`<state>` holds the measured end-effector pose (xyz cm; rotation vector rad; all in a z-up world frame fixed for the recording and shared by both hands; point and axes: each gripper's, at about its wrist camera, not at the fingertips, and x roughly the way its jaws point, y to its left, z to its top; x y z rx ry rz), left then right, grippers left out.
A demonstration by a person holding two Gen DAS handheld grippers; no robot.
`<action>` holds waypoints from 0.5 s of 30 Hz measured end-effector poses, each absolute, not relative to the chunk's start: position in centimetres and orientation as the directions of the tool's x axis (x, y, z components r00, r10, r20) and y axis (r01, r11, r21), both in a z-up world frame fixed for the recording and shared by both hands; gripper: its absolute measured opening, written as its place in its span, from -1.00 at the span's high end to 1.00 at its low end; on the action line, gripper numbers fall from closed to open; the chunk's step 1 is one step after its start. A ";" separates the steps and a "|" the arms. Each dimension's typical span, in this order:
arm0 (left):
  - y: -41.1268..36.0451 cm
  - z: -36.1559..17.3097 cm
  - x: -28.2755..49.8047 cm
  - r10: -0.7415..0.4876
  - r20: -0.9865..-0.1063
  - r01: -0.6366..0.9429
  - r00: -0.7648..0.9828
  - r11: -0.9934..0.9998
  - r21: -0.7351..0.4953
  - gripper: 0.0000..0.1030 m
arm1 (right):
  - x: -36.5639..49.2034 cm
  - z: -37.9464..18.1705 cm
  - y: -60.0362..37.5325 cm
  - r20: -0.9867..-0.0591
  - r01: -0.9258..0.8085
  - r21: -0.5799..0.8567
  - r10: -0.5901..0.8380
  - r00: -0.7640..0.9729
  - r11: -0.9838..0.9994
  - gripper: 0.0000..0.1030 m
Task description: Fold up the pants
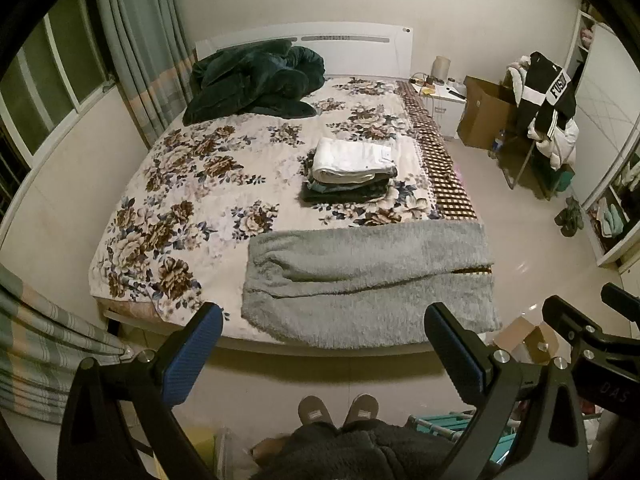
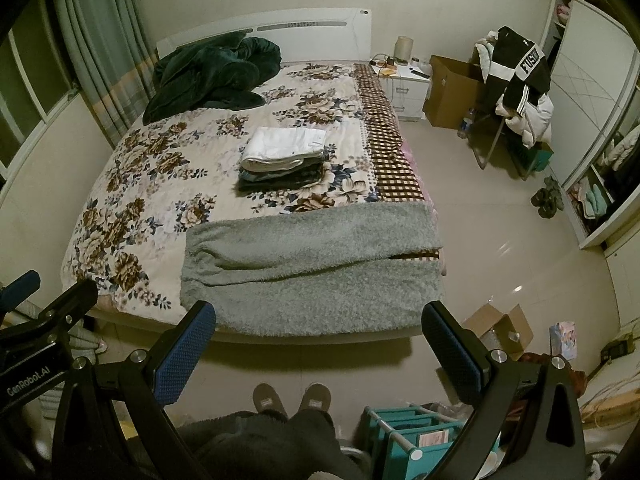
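Note:
Grey fleecy pants point(image 1: 368, 276) lie spread flat across the foot of the bed, legs side by side pointing right; they also show in the right wrist view point(image 2: 312, 264). My left gripper point(image 1: 324, 336) is open and empty, held above the floor just short of the bed's foot edge. My right gripper point(image 2: 320, 336) is open and empty at the same height. Each gripper's body shows at the edge of the other's view. Both are apart from the pants.
A stack of folded clothes point(image 1: 350, 170) with a white piece on top sits mid-bed on the floral cover point(image 1: 180, 200). A dark green blanket point(image 1: 256, 80) is heaped by the headboard. A chair with clothes point(image 1: 544, 112), cardboard boxes point(image 1: 486, 114) and a teal rack point(image 2: 404, 432) stand on the floor.

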<state>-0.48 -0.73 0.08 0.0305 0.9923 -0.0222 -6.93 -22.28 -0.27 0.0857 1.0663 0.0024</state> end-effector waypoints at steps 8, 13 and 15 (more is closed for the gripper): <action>-0.8 0.2 -0.4 -0.003 -0.837 0.031 0.547 0.999 0.017 -1.00 | -7.2 0.3 -22.5 -0.874 0.041 0.075 0.046 0.484 0.996 -1.00; -0.9 0.6 -0.1 -0.003 -0.837 0.033 0.548 0.999 0.018 -1.00 | -6.9 0.4 -22.5 -0.871 0.041 0.072 0.043 0.489 0.997 -1.00; -0.9 0.7 0.1 -0.001 -0.836 0.031 0.548 0.999 0.019 -1.00 | -6.8 0.4 -22.6 -0.870 0.041 0.074 0.044 0.492 0.996 -1.00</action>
